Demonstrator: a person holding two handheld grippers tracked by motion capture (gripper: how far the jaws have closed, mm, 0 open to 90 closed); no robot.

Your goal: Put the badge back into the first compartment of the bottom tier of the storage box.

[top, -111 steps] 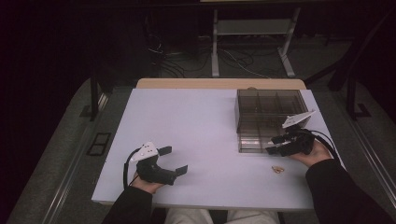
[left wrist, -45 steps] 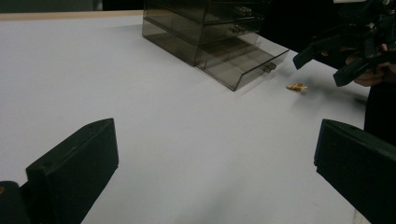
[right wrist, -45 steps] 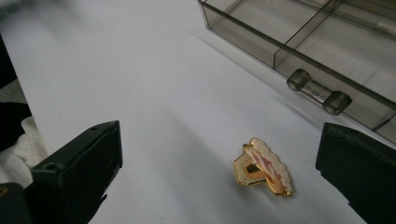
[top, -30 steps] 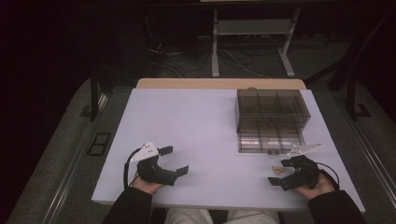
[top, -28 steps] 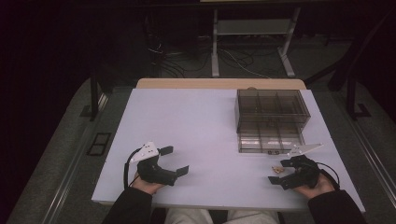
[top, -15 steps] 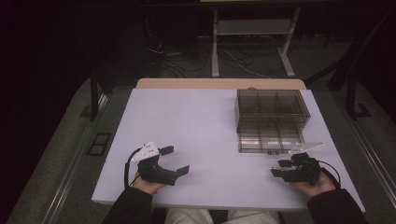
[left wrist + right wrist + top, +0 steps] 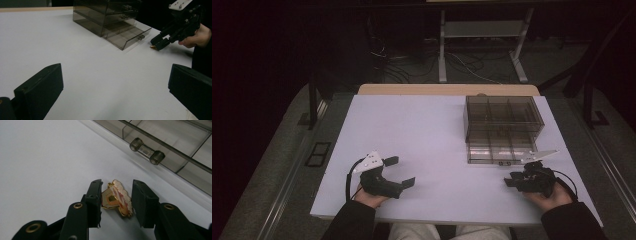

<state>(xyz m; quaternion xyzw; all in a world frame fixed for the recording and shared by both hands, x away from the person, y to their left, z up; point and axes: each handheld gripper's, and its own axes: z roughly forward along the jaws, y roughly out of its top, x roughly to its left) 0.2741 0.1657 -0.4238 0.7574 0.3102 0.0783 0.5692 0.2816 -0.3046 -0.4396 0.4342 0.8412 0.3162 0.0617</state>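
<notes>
A small gold pin (image 7: 117, 199) with a scalloped pink-and-white face stands tilted on edge on the white table (image 7: 422, 125). My right gripper (image 7: 117, 188) has a jaw on each side of the pin and is shut on it. This is at the table's front right (image 7: 511, 181), just in front of the smoky clear drawer box (image 7: 502, 117). The box's bottom drawer (image 7: 498, 153) is pulled out, its handle (image 7: 147, 150) just beyond the pin. My left gripper (image 7: 401, 171) rests open at the front left, with nothing between its jaws (image 7: 115, 82).
The drawer box (image 7: 107, 12) stands at the back right of the table, its open drawer (image 7: 127, 35) reaching toward the right hand (image 7: 197, 37). A wooden strip (image 7: 447, 89) runs along the far edge. Cables and a metal stand (image 7: 482, 30) lie on the floor beyond.
The right gripper came back from the drawer front to the near right, lowered over the pin and shut its jaws on it. The left gripper has stayed still.
</notes>
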